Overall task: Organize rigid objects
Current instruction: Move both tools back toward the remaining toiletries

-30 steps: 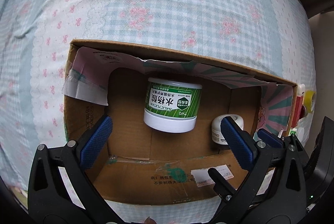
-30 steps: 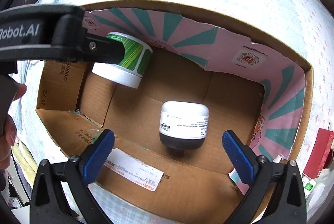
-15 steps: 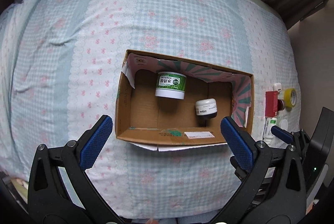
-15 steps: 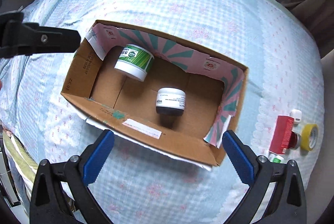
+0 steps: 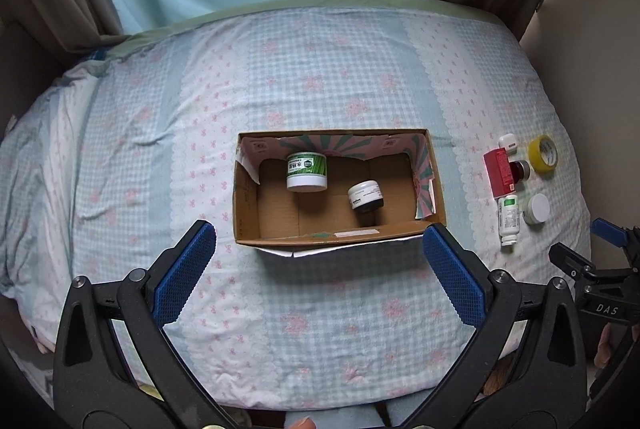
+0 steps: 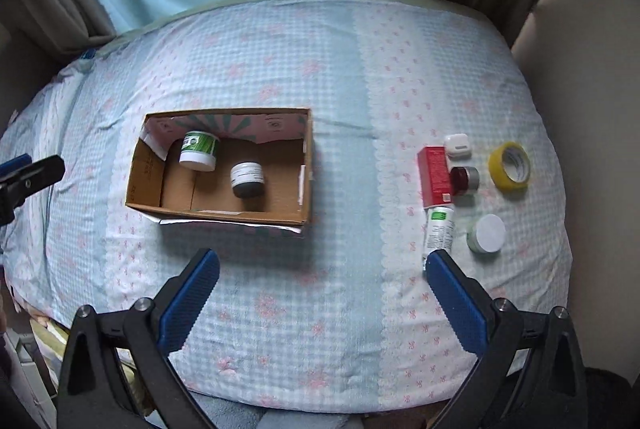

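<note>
Left tool (image 5: 319, 263) black-framed with blue ribbed pads (image 5: 185, 271), silver screws; right tool (image 6: 322, 293) alike; "DAS" lettering.

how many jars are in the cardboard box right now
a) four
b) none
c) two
c: the box holds just the green-label jar and the dark-based white jar; the other items lie on the bed to its right.

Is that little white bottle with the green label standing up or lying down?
Lying down. The white bottle rests on its side on the bedspread, lengthwise below the red box.
</note>
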`<state>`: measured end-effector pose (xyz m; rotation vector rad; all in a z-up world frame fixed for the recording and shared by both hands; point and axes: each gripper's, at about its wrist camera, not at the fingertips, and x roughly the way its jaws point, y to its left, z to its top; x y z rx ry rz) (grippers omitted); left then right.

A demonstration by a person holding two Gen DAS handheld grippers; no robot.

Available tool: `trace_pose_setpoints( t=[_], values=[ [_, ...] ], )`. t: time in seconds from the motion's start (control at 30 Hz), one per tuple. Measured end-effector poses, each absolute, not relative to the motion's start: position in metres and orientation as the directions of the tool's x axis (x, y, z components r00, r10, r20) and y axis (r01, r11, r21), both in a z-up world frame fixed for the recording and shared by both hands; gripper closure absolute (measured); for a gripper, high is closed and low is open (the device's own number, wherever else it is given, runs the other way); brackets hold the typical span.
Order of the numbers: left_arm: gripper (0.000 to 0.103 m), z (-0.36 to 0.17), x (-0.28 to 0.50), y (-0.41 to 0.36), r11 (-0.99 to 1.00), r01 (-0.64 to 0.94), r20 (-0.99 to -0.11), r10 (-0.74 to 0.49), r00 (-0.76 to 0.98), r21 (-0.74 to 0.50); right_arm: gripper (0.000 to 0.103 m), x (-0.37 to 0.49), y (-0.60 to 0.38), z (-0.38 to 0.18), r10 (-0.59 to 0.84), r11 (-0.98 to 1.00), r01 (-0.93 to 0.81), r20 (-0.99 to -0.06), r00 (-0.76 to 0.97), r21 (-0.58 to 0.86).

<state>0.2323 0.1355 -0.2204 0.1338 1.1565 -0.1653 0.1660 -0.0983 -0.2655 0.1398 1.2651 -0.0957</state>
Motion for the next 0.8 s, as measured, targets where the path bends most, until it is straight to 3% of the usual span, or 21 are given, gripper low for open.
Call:
trace_pose_setpoints(
  t=[0.2, 0.5, 0.8],
  values=[
    [0.000, -0.218, 0.224, 0.055, 0.976, 0.216, -0.903, -0.060, 0.425, 0.037, 0.000, 0.143, -0.181, -0.267, -0.037, 0.980, 0.197, -0.947, 0.318, 0.028],
    [0.000, -0.238, 0.216, -0.074, 0.972, 0.219, -0.909, -0.170, 0.381, -0.090, 0.000, 0.131, -0.293, -0.283, -0.063, 0.992, 0.123, -0.937, 0.345, -0.021],
    [0.000, -0.288, 0.237, -0.162, 0.965, 0.246, -0.938, -0.163, 0.306, -0.088, 0.000, 0.131, -0.349, -0.326, -0.040, 0.996, 0.083, -0.952, 0.303, -0.015]
  ],
)
